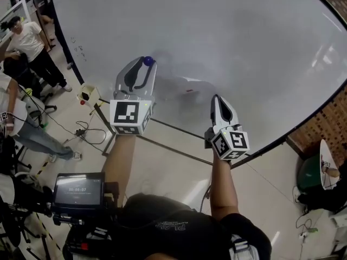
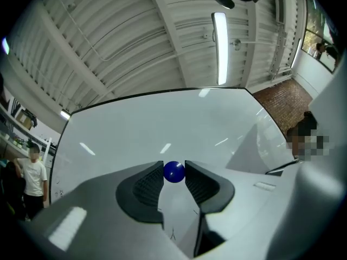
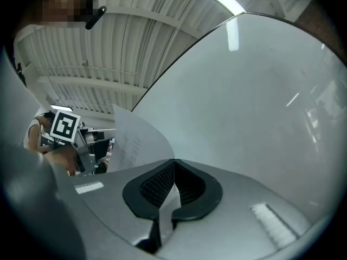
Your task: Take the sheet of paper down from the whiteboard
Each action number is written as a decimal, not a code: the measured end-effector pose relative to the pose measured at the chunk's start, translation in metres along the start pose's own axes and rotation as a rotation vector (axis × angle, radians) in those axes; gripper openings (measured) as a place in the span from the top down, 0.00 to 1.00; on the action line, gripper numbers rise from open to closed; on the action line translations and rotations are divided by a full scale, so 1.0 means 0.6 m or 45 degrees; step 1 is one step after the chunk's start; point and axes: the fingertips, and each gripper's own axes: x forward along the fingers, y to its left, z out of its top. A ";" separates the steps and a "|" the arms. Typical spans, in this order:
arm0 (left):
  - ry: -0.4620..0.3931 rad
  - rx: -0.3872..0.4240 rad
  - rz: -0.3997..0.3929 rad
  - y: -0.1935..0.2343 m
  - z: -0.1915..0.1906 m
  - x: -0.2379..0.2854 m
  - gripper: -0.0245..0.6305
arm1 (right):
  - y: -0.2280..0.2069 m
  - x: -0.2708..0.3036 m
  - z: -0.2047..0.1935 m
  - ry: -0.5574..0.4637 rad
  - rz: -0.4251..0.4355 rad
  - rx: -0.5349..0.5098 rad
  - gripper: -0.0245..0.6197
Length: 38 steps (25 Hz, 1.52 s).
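The whiteboard (image 1: 227,37) fills the far side of the head view. My left gripper (image 1: 143,65) is shut on a small blue round magnet (image 1: 148,60); in the left gripper view the magnet (image 2: 174,171) sits squeezed between the two dark pads of that gripper (image 2: 174,163), just off the board (image 2: 162,129). My right gripper (image 1: 217,99) is shut on the sheet of paper (image 1: 187,85). In the right gripper view the white sheet (image 3: 135,140) curls up and to the left out of that gripper's (image 3: 174,162) closed jaws, away from the board (image 3: 244,91).
People stand and sit at the far left (image 1: 30,42). A small screen on a stand (image 1: 78,191) is at lower left, with cables on the floor (image 1: 89,131). A brick wall (image 1: 325,126) and a green bin (image 1: 309,172) are on the right.
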 end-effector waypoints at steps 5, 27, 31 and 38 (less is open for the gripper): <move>0.067 -0.015 -0.004 -0.005 -0.034 -0.023 0.78 | 0.023 -0.008 -0.024 0.032 -0.010 -0.041 0.94; 0.150 -0.117 -0.129 0.008 -0.103 -0.066 0.78 | 0.125 0.012 -0.027 0.093 -0.163 -0.240 0.94; 0.156 -0.109 -0.131 0.011 -0.104 -0.067 0.78 | 0.132 0.018 -0.023 0.090 -0.162 -0.257 0.94; 0.170 -0.116 -0.140 0.015 -0.113 -0.074 0.78 | 0.149 0.022 -0.030 0.096 -0.163 -0.270 0.94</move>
